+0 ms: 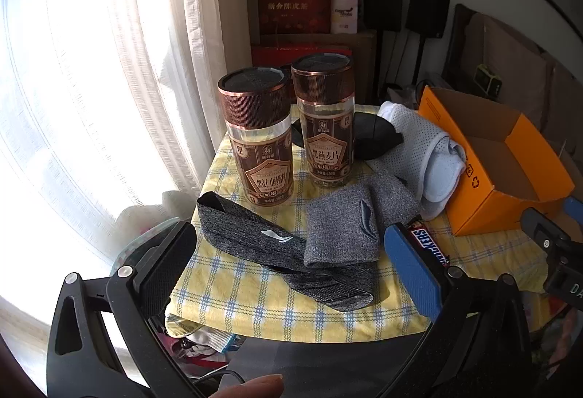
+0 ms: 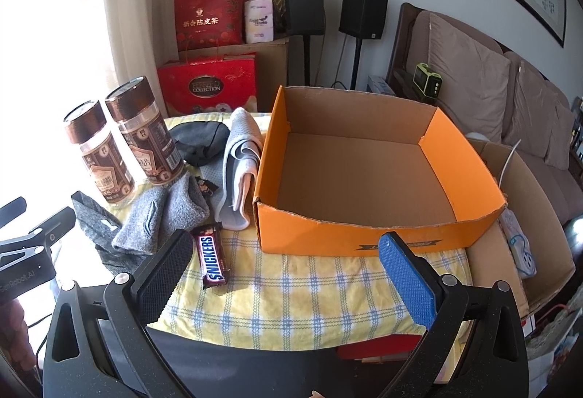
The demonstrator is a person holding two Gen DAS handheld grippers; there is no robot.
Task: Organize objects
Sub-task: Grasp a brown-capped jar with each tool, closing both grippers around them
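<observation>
The left gripper (image 1: 288, 252) hangs wide open over the near edge of the table with nothing between its fingers, lined up on the dark grey Li-Ning headband (image 1: 277, 252) lying flat just ahead. The right gripper (image 2: 284, 274) is equally wide open and empty, facing the orange cardboard box (image 2: 371, 237) at its 12 o'clock. That box sits open-topped and bare inside, so it looks like the intended container.

Everything else is crowded on the yellow checked tablecloth (image 2: 309, 296) at the box's 9 o'clock, within reach of either hand. A Snickers bar (image 2: 213, 259) lies label-up beside the right gripper's black finger. Beyond it lie two grey wristbands (image 2: 160, 215) bearing the Li-Ning swoosh, a folded pale mesh cloth (image 2: 238, 172) leaning against the box wall, and a black eye mask (image 2: 198, 141). At 10 o'clock stand two upright brown-capped jars (image 1: 288, 128); one label reads 黑燕麦片. Behind, a red bag (image 2: 209, 19) reads 新会陈皮茶, and another (image 2: 207, 88) says Ferrero Collection.
</observation>
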